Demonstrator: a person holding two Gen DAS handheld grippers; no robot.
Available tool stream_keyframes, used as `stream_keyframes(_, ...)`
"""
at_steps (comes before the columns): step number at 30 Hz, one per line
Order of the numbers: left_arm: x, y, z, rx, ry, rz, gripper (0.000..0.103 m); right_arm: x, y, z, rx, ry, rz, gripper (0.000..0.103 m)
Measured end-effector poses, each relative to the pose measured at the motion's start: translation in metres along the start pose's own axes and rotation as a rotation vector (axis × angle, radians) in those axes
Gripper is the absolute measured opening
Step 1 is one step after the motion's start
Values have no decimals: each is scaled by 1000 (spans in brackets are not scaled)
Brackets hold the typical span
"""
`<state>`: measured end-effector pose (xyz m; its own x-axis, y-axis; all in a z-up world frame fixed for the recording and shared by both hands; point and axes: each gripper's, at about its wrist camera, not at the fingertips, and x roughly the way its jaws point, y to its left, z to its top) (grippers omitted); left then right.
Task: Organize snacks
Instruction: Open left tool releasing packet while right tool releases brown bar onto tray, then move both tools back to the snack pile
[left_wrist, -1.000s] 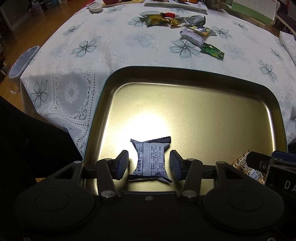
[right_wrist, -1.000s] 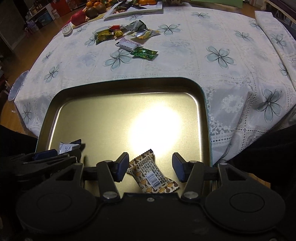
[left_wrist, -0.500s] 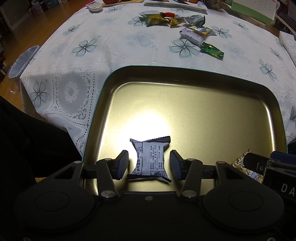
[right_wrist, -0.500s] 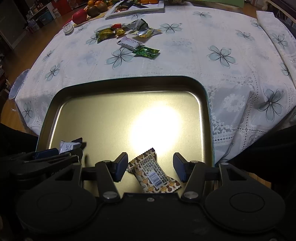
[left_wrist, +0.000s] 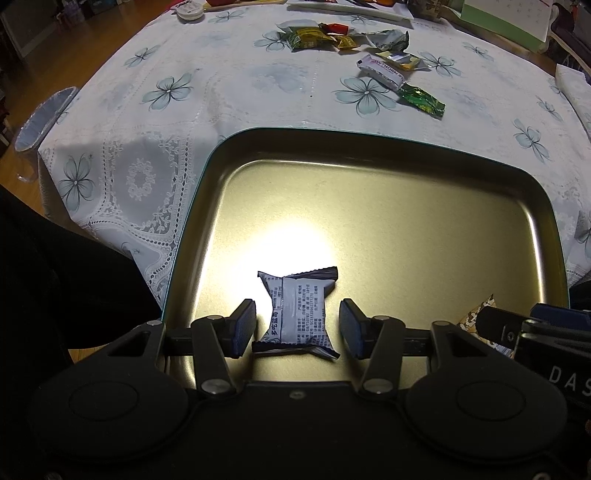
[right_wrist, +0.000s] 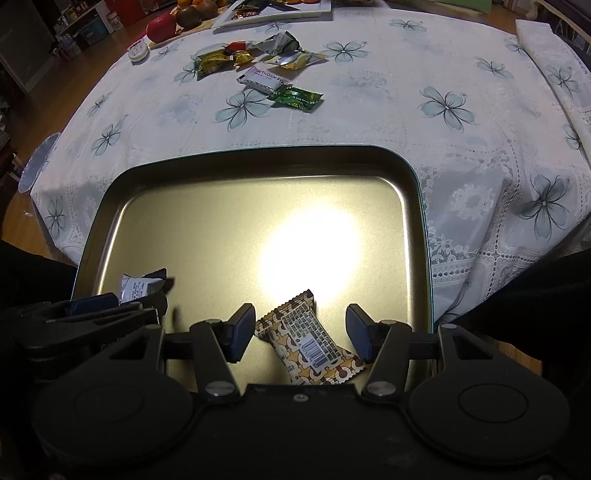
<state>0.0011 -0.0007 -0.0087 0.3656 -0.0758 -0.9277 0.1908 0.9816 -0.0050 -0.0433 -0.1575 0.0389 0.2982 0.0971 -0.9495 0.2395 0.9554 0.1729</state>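
A gold metal tray (left_wrist: 369, 147) lies at the near edge of the table. On it lies a grey-white snack packet (left_wrist: 297, 314), between the fingers of my left gripper (left_wrist: 297, 328), which is open with its pads off the wrapper. A brown patterned packet (right_wrist: 310, 343) lies on the tray (right_wrist: 258, 158) between the fingers of my right gripper (right_wrist: 301, 332), also open. Each gripper shows at the edge of the other's view: right gripper (left_wrist: 535, 328), left gripper (right_wrist: 92, 310). Several loose snacks (left_wrist: 351, 40) lie in a pile (right_wrist: 251, 55) far across the flowered tablecloth.
A white bar (right_wrist: 263, 78) and a green packet (right_wrist: 295, 96) lie nearest the tray. Fruit (right_wrist: 162, 26), a white plate (right_wrist: 280, 7) and a small round tin (left_wrist: 189, 9) stand at the far edge. A person's dark clothing borders the near side.
The right gripper's jaws stand slightly wider around the brown packet. Both packets lie where they were, and the left gripper has not moved.
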Motion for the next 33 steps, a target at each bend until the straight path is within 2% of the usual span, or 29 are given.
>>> stream_keyframes(7,0,1,1,-3,1,2,58,1,-1,0,11,10,-13,57)
stream_keyframes(10,0,2,1,-5,1,6,63,0,-1,-1,8,10,-10,57)
stream_keyframes(17,0,5,1,-25,47,-10,63,-4,3,-1,-9,22,-8,57)
stream_keyframes(25,-8,3,4,10,78,2,63,-10,1,2,6,62,22,57)
stream_keyframes(33,-14,6,23,7,123,-30,63,-11,-1,13,3,120,46,57)
